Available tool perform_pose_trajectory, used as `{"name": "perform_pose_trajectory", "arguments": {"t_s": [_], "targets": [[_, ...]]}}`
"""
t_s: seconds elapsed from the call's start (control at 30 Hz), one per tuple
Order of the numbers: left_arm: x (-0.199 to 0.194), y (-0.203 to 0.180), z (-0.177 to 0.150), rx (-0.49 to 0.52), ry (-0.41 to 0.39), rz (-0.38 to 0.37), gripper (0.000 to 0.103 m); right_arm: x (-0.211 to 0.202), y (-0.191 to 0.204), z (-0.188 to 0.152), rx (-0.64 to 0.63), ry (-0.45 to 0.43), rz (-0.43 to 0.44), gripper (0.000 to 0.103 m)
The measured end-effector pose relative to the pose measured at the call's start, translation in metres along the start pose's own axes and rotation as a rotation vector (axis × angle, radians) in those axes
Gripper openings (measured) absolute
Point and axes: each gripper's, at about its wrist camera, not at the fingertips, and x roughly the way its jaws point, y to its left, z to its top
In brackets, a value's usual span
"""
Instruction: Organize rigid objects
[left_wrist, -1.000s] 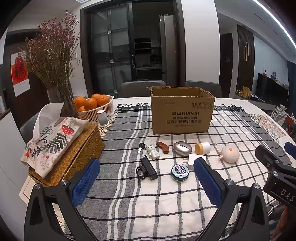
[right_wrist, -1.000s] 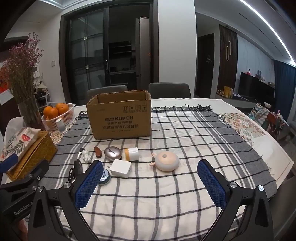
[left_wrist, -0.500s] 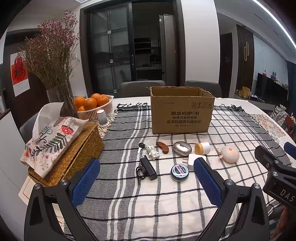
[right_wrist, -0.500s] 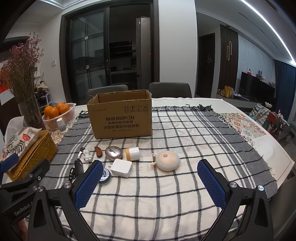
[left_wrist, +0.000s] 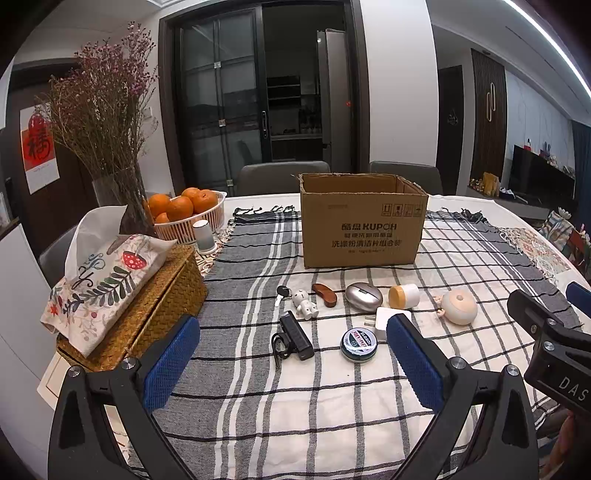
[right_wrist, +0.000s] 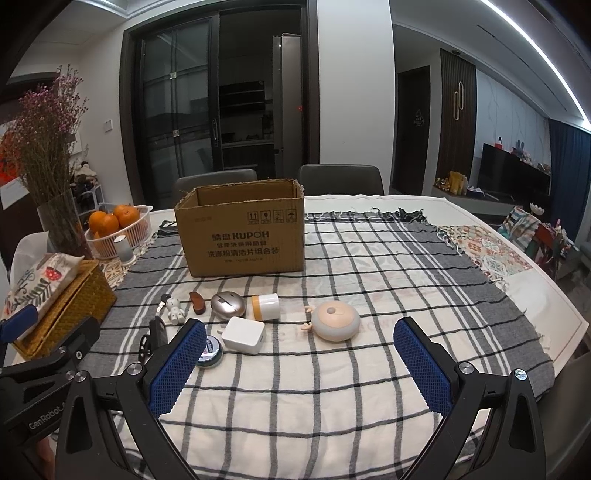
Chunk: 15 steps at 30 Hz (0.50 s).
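An open cardboard box (left_wrist: 364, 221) stands at the middle back of the checked cloth; it also shows in the right wrist view (right_wrist: 242, 230). In front of it lie small rigid objects: a key (left_wrist: 282, 292), a white figurine (left_wrist: 305, 303), a brown piece (left_wrist: 325, 294), a silver oval case (left_wrist: 363, 294), a small jar (left_wrist: 403, 296), a round pink device (left_wrist: 459, 306), a white charger (right_wrist: 244, 335), a round tin (left_wrist: 358, 345) and a black clip light (left_wrist: 294, 335). My left gripper (left_wrist: 291, 362) is open and empty, short of them. My right gripper (right_wrist: 301, 363) is open and empty too.
A wicker tissue box (left_wrist: 147, 306) with a floral cover sits at the left. Behind it are a vase of dried flowers (left_wrist: 110, 147), a basket of oranges (left_wrist: 184, 214) and a small cup (left_wrist: 204, 236). Two chairs stand behind the table. The table's right edge (right_wrist: 554, 295) is near.
Nothing has visibly moved apart from a very slight drift of the right wrist view.
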Motion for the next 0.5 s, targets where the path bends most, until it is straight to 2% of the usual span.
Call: {"name": "perform_pose_trajectory", "arguments": {"t_s": [0.5], "targets": [[-0.0003,0.0008,0.0004,0.001,0.000,0.000,0.103,-0.0001,0.0010,-0.0003,0.001,0.002,0.000,0.103]]}}
